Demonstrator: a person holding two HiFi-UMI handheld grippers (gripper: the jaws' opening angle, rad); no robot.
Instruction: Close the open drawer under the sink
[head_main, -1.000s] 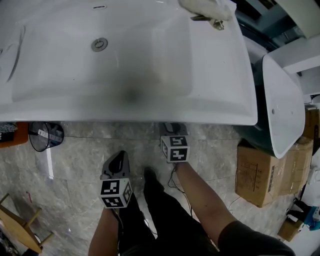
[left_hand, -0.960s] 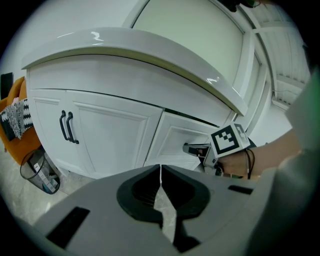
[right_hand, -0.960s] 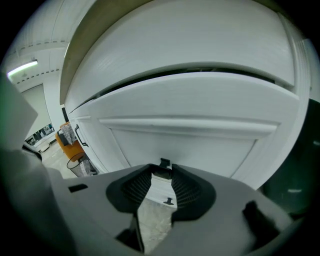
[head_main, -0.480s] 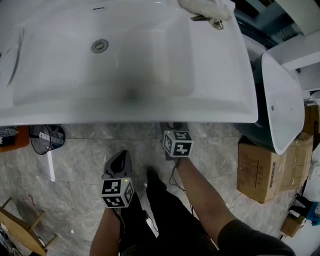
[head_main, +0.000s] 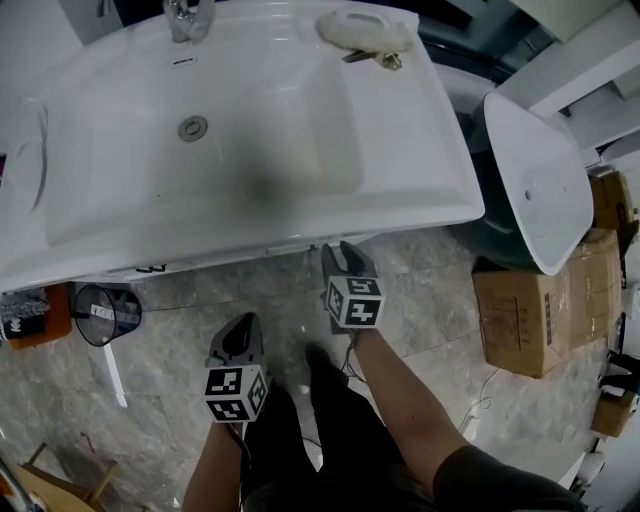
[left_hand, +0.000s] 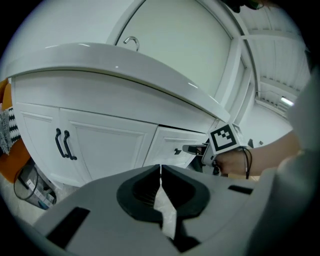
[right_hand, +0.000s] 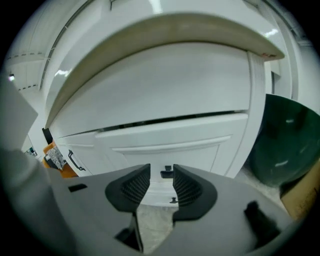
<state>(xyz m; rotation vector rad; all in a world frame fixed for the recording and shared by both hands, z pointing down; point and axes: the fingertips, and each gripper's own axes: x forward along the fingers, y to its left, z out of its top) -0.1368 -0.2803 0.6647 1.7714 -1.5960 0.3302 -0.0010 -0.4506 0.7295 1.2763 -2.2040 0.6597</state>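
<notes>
My right gripper (right_hand: 161, 172) holds its ribbed jaws apart, just opened wider and clamped on nothing, with the small dark handle (right_hand: 167, 173) of the drawer (right_hand: 165, 145) showing through the gap; my left gripper (left_hand: 160, 172) has its jaws pressed together, empty. The drawer is a white front with a recessed panel, right under the white sink's (right_hand: 165, 30) overhanging rim, with a thin dark gap along its top edge. An orange packet (head_main: 22, 318) on the floor bears print too small to read.
</notes>
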